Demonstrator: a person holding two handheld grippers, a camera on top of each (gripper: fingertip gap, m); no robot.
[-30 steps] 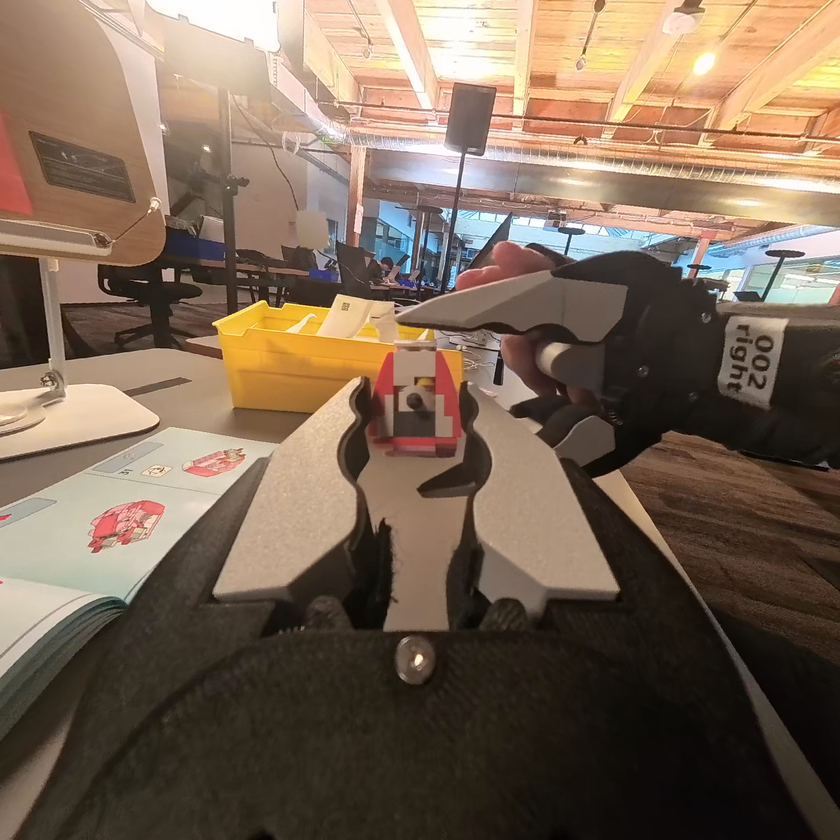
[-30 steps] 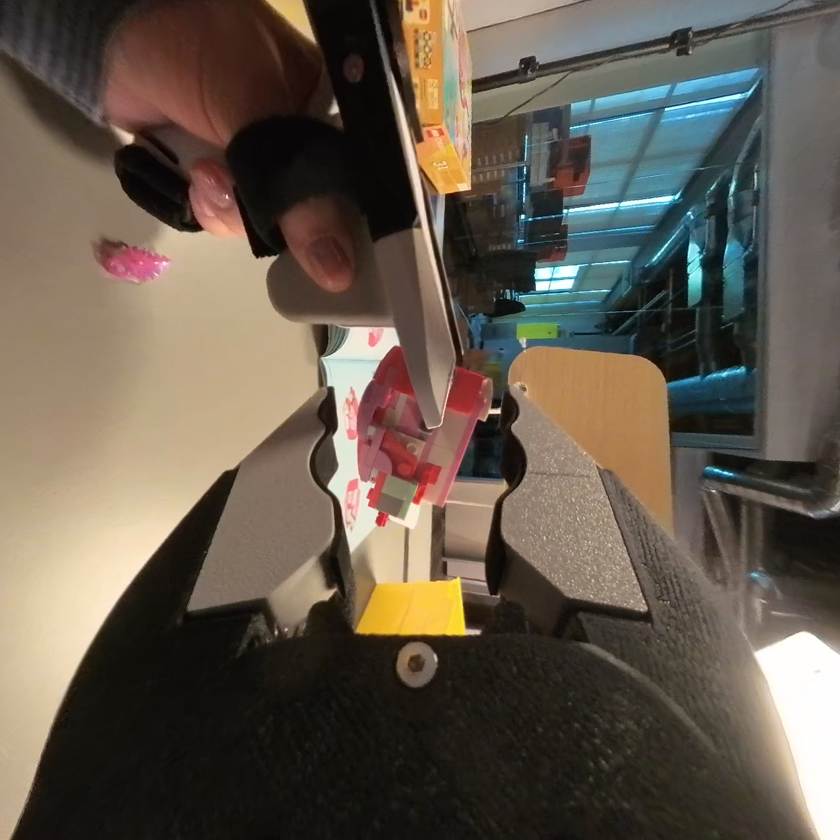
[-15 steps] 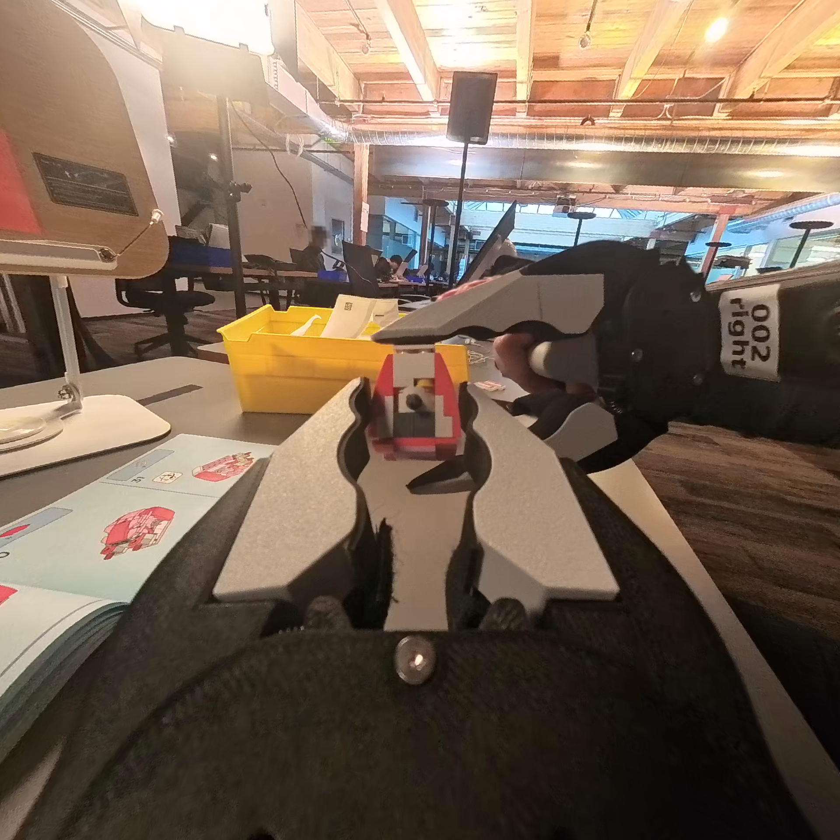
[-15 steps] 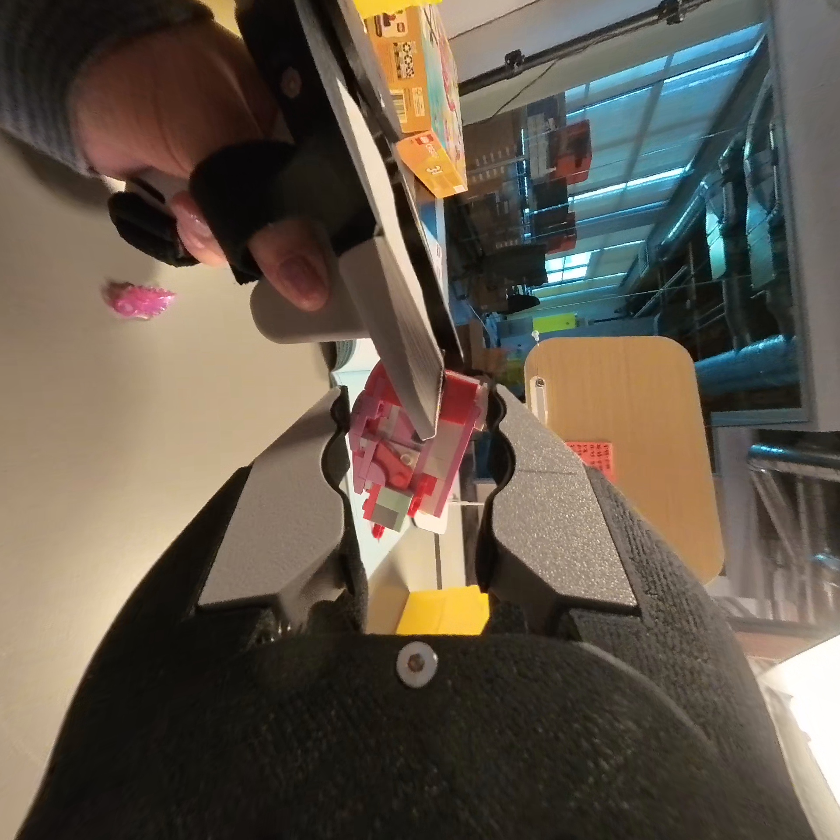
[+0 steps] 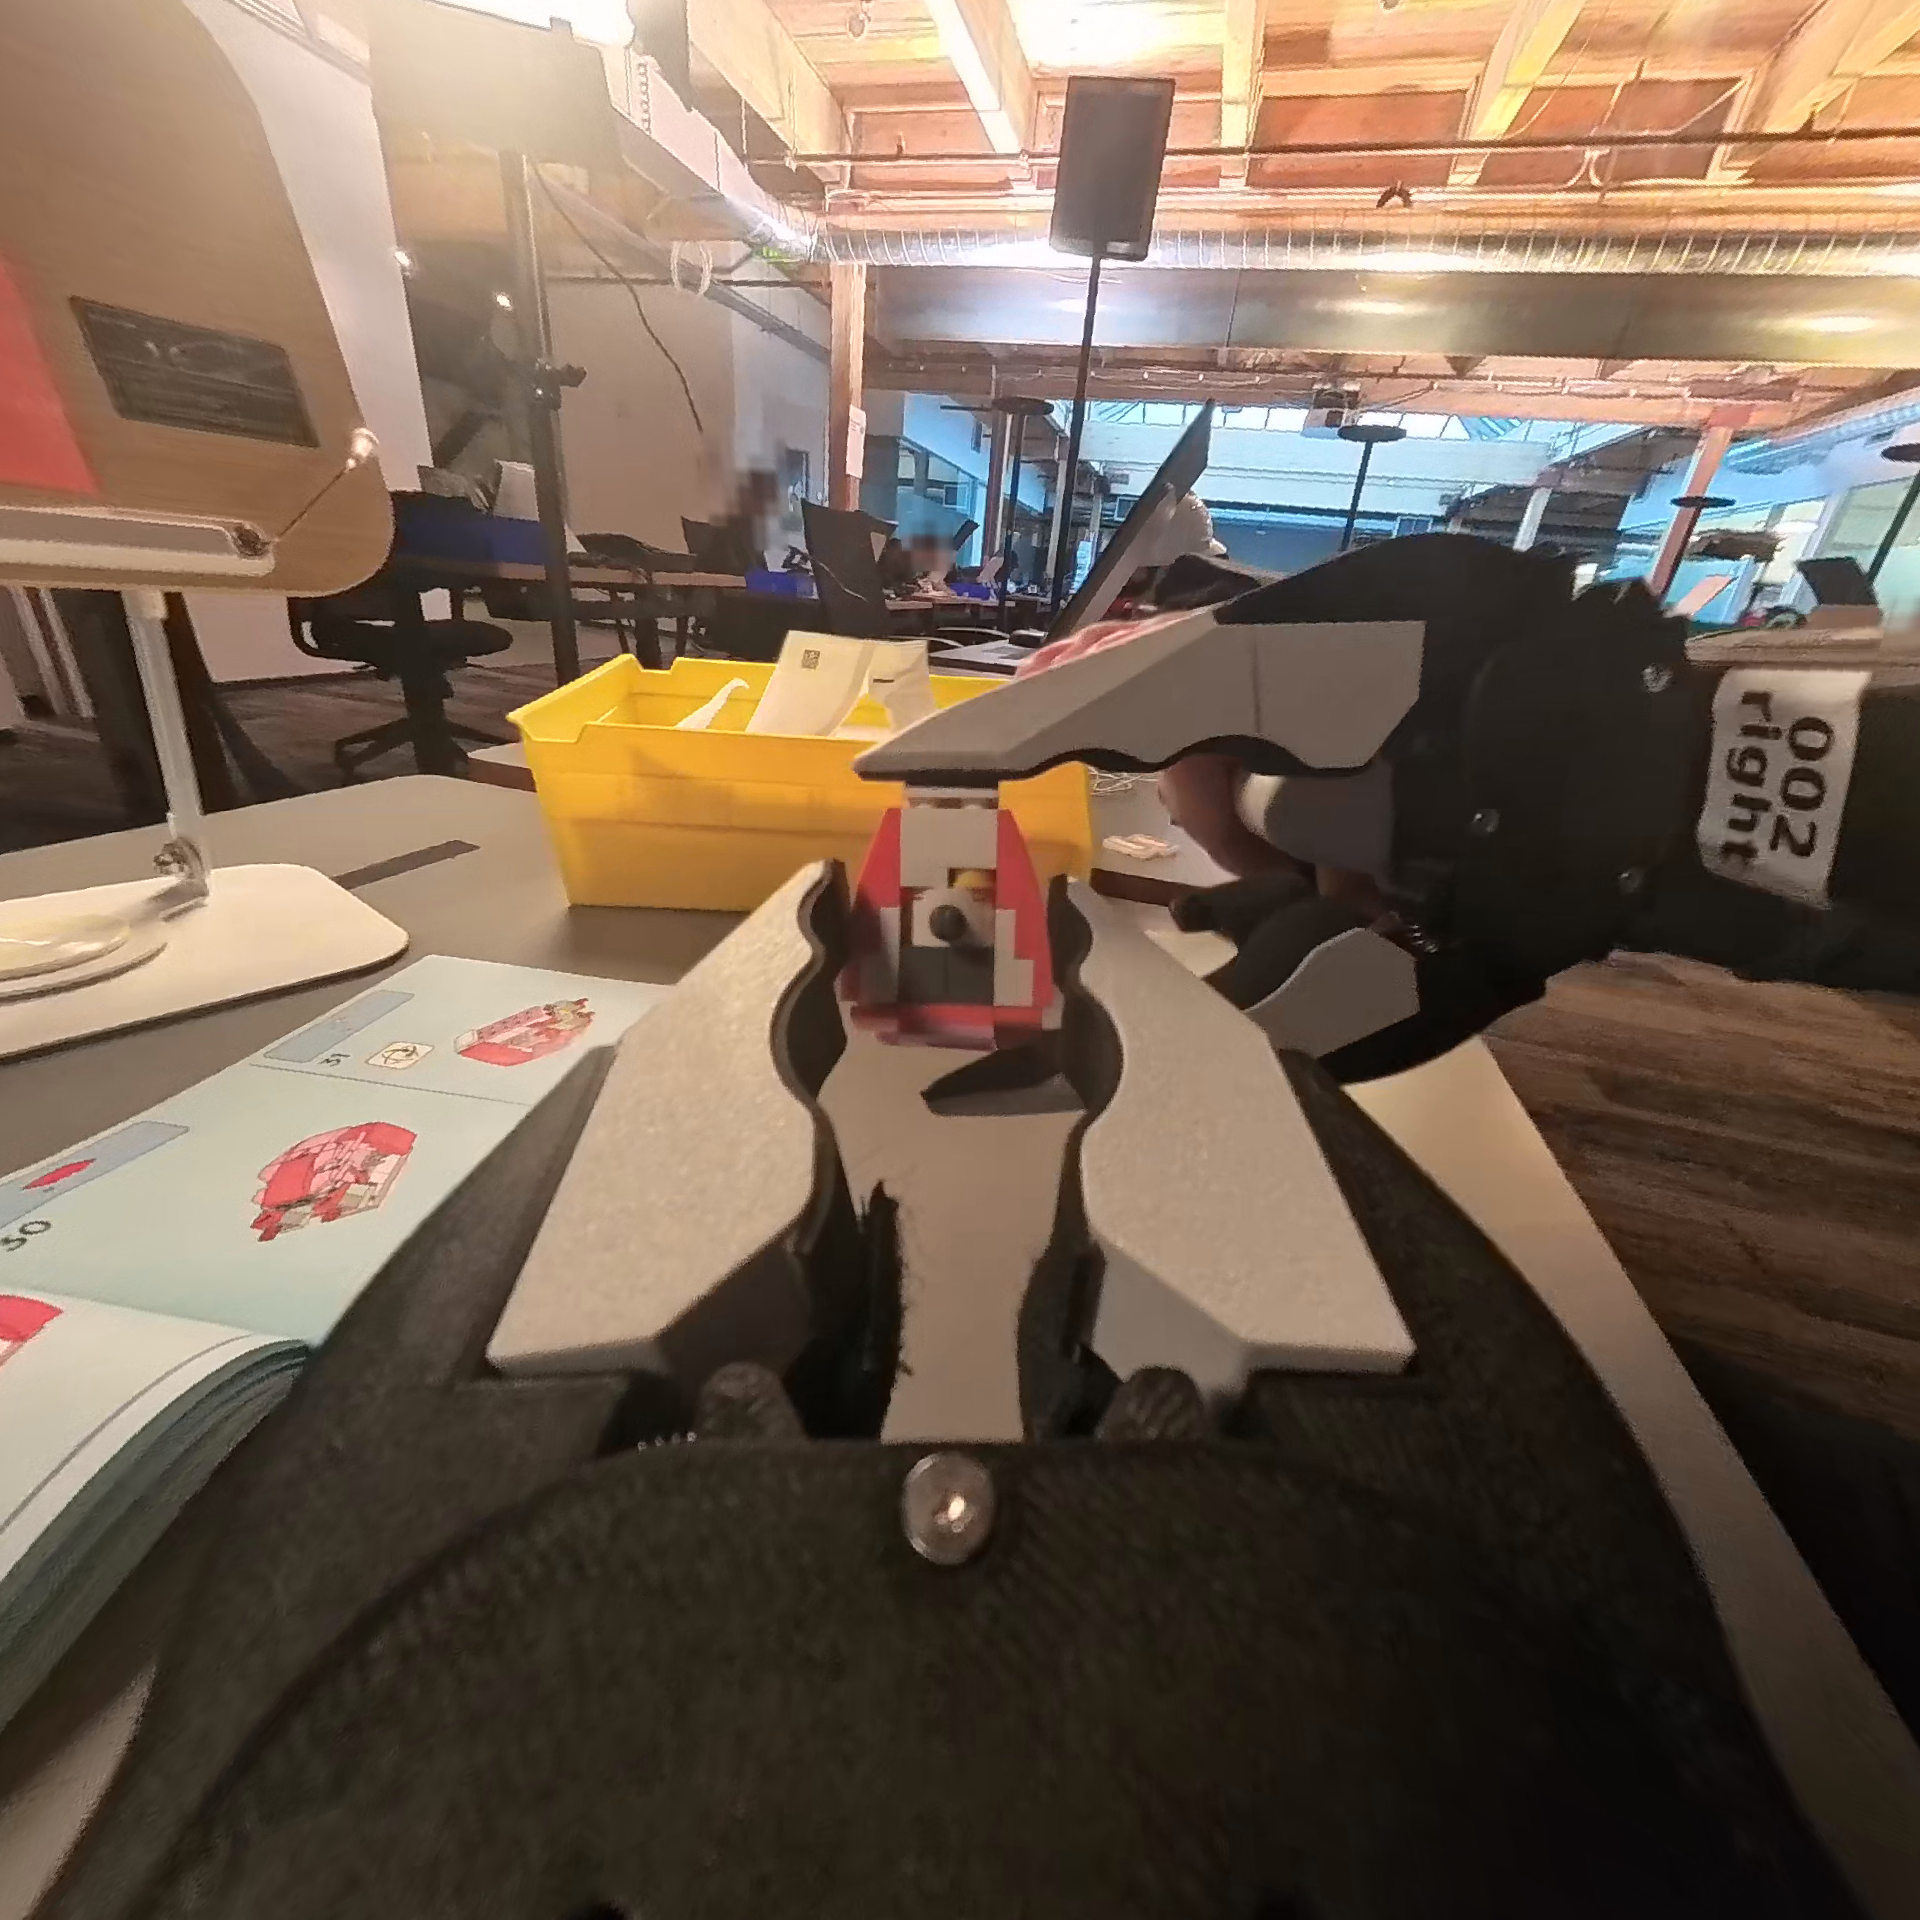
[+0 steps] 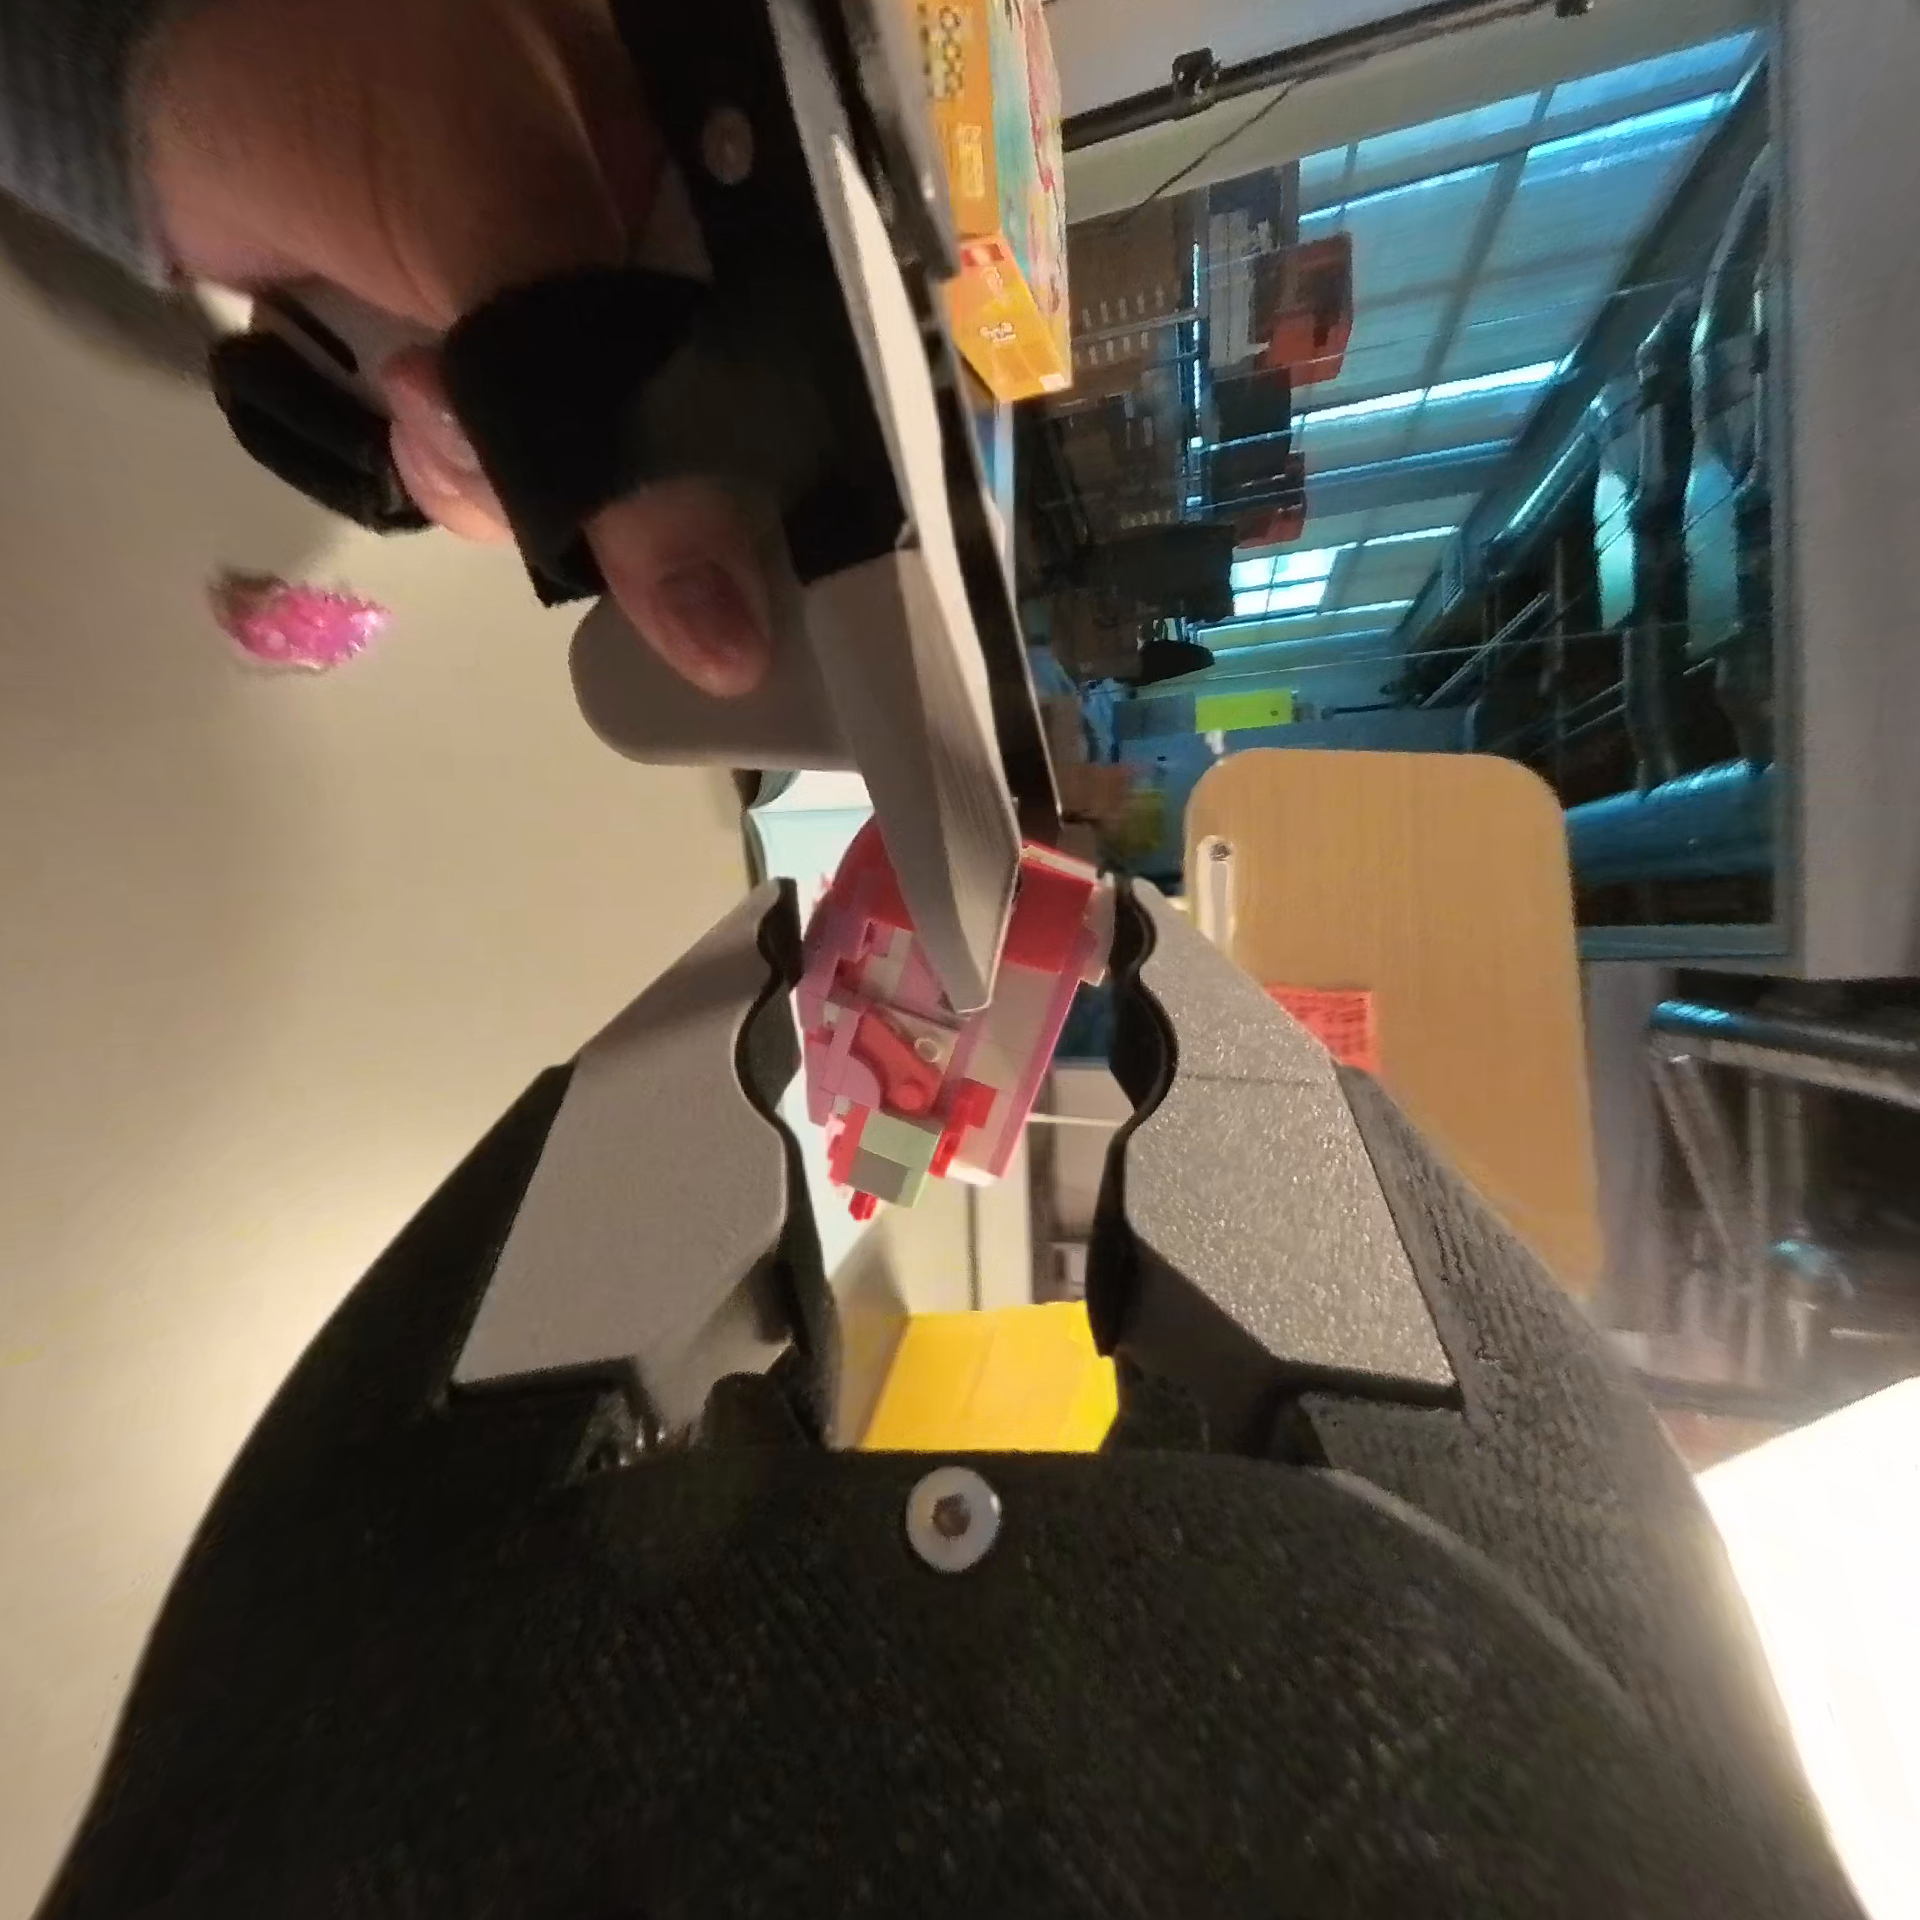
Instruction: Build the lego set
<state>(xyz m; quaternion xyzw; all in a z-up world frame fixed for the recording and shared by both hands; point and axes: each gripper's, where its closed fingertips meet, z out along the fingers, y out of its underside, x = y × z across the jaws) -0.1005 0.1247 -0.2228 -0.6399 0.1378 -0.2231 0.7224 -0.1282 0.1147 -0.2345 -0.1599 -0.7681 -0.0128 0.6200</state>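
Two grippers are closed on one red, pink and grey brick model [image 5: 951,940], which is pinched at its sides by the left gripper [image 5: 951,935] and from top and bottom by the right gripper [image 6: 951,971], just before the yellow bin [image 5: 665,821], so it is braced crosswise.

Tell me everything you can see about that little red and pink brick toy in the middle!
The small red, pink, white and grey toy-brick model looks like hard plastic, built from many studded pieces, with a dark round knob on its grey and white end. It sits above the table, clamped at its sides by the left tongs. The right tongs close on it from top and bottom; their upper finger rests flat on its top. Pink bricks cover one side.
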